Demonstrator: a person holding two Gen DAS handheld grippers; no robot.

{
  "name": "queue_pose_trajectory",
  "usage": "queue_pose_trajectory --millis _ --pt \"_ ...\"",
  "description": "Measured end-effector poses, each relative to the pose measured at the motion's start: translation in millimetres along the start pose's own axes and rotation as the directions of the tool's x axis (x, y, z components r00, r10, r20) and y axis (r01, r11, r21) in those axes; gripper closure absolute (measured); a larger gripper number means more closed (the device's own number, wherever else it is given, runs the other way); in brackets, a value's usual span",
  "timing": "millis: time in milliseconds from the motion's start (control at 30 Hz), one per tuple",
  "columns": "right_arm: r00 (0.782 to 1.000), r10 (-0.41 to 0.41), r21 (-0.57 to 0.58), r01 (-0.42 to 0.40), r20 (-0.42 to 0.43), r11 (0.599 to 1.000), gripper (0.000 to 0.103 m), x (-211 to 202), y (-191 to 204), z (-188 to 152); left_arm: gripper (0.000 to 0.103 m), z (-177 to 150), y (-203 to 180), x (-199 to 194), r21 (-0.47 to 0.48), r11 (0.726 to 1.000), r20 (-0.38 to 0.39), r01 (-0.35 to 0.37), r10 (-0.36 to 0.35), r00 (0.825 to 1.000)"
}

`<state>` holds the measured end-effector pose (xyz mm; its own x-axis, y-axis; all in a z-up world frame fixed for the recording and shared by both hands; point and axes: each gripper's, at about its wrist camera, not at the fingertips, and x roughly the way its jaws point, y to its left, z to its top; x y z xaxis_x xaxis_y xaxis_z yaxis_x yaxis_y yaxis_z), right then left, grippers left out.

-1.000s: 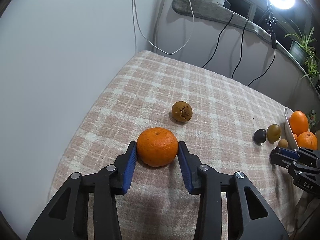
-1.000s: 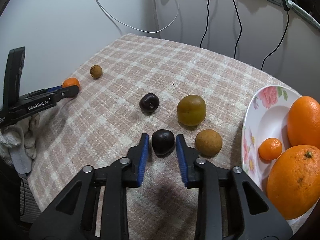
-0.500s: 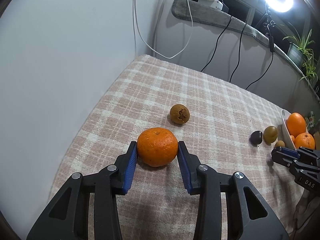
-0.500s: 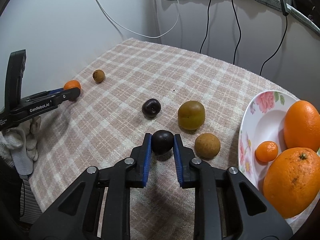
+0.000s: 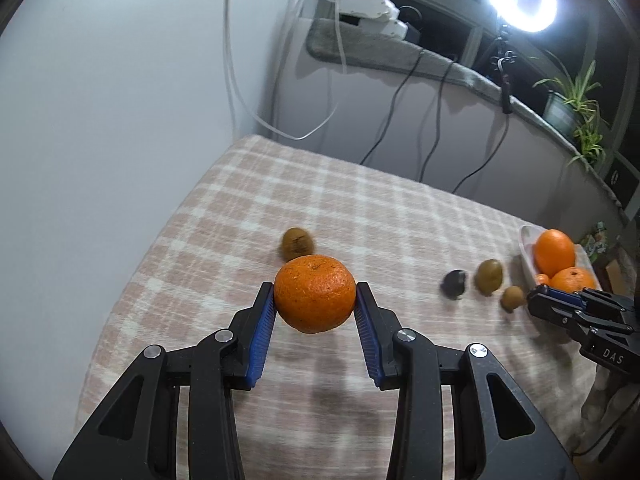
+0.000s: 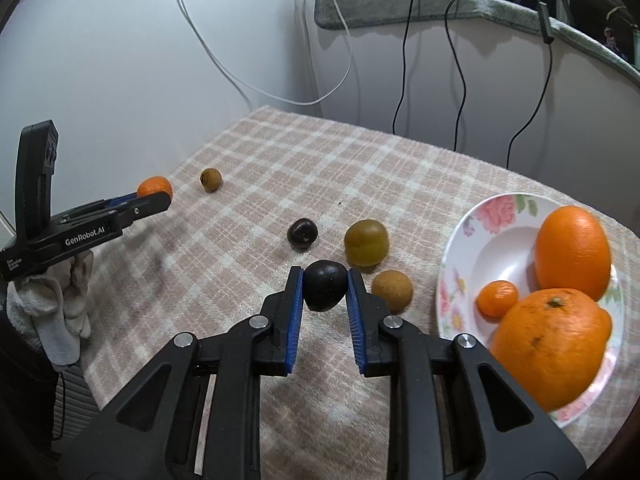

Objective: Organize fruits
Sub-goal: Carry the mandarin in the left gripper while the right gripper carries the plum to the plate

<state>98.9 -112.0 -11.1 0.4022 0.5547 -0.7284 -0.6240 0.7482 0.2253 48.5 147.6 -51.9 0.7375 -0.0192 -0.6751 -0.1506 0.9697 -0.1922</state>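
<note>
My left gripper (image 5: 315, 308) is shut on a mandarin (image 5: 315, 293) and holds it above the checked tablecloth; it also shows in the right wrist view (image 6: 154, 188). My right gripper (image 6: 324, 292) is shut on a dark plum (image 6: 324, 285) and holds it just above the cloth. A second dark plum (image 6: 302, 232), a green-yellow fruit (image 6: 366, 242) and a small brown fruit (image 6: 392, 290) lie beside it. A floral plate (image 6: 472, 240) at the right holds two oranges (image 6: 573, 251) and a small mandarin (image 6: 497, 298).
A small brown cracked fruit (image 5: 297, 242) lies on the cloth beyond the left gripper. A white wall is on the left. Cables (image 6: 404, 72) hang over the ledge behind the table. The table's edges fall away at left and front.
Both grippers have risen with their fruit. The right gripper closed on the dark plum and lifted it. The left gripper lifted the mandarin off the cloth.
</note>
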Motion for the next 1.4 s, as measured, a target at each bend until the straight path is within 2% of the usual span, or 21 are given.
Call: queue_pose_trajectory --millis 367,867,1133,1400 --pt "0.997 -0.038 0.036 0.035 0.066 0.999 0.081 -39.9 -22.7 -3.6 0.065 6.8 -45.1 -3.5 0.052 0.995 0.019 0.089 -0.09 0.996" --pt "0.982 -0.145 0.143 0.127 0.121 0.982 0.081 -85.0 -88.2 -16.2 0.065 13.1 -121.9 7.1 0.132 0.967 0.001 0.216 -0.218 0.976" --pt "0.971 -0.205 0.193 0.179 0.124 0.965 0.081 -104.5 -123.2 -24.7 0.065 14.8 -158.3 21.3 0.168 0.948 -0.029 0.269 -0.268 0.963" --pt "0.966 -0.236 0.23 0.206 0.11 0.951 0.081 -108.0 -152.4 -30.8 0.065 16.0 -183.7 36.4 0.192 0.937 -0.056 0.292 -0.287 0.956"
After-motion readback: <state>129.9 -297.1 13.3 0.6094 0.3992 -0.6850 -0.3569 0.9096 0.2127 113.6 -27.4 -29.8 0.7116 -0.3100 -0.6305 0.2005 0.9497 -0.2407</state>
